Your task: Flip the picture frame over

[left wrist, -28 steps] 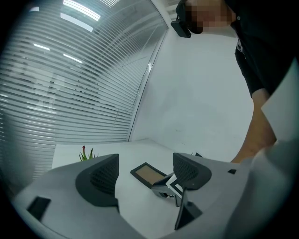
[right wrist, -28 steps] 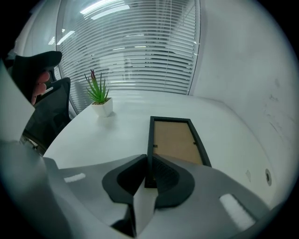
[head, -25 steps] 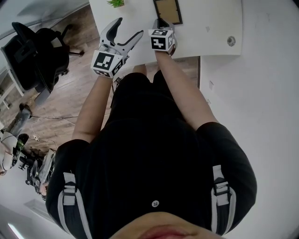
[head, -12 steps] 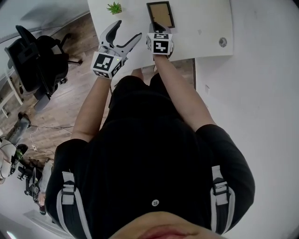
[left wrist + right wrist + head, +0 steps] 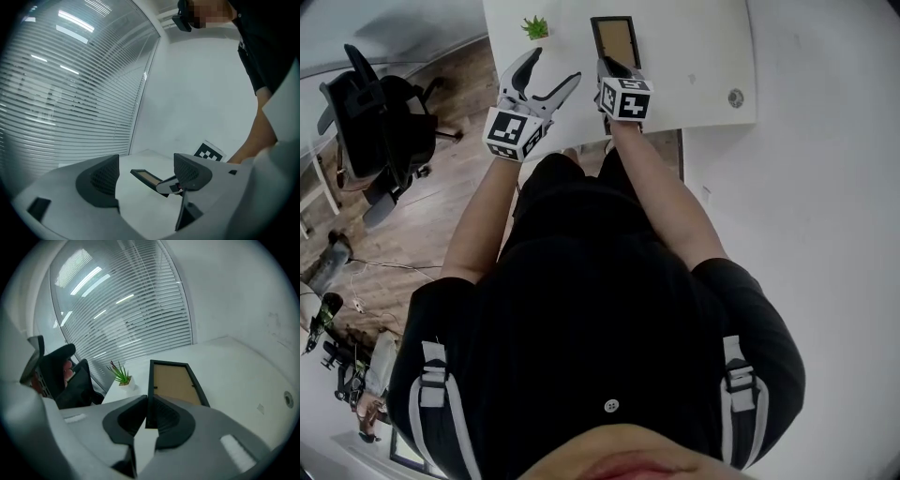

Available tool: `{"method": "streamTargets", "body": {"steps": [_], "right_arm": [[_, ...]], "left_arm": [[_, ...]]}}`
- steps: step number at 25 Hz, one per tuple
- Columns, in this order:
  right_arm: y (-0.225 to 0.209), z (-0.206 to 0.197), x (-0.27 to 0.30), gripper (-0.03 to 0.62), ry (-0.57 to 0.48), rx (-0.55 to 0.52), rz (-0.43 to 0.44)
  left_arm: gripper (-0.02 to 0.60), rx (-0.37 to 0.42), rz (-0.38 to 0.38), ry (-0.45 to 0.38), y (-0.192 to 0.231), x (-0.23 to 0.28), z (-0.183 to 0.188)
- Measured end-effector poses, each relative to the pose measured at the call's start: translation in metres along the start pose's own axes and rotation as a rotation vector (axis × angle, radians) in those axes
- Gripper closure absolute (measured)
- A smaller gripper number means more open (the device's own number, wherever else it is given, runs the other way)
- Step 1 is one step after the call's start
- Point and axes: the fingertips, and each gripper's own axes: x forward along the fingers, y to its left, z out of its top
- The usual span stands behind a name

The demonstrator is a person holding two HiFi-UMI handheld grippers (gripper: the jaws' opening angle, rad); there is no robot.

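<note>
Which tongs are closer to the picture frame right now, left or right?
Right. The right tongs are clamped on the picture frame at its near end; the left tongs stand open to its left, clear of it.

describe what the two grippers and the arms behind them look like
Both the left gripper and the right gripper have pale grey plastic bodies with curved jaws lined by dark textured pads. Each carries a white cube printed with black square markers. No cables show. The person wears a black short-sleeved top; forearms are bare.
</note>
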Motion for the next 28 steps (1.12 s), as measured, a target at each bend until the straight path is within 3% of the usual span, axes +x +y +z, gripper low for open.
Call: {"method": "streamTargets", "body": {"steps": [6,17,23,28], "right_arm": [[0.0,0.014,-0.011,0.545,-0.054,0.171,0.13],[-0.01,0.045,-0.02,0.545,-0.088,0.363,0.376],[-0.017,0.05,-0.022,0.545,-0.055,0.436,0.514],[-0.019,0.048,-0.021,0.545,-0.028,0.574,0.659]], "left_arm": [[0.213,0.003,0.03,-0.003,-0.001,0.004,0.001],[0.213,0.019,0.084,-0.009,-0.014,0.031,0.006],[0.213,0.02,0.114,-0.01,-0.021,0.048,0.009],[0.214,0.013,0.136,0.01,-0.025,0.058,0.002]]}}
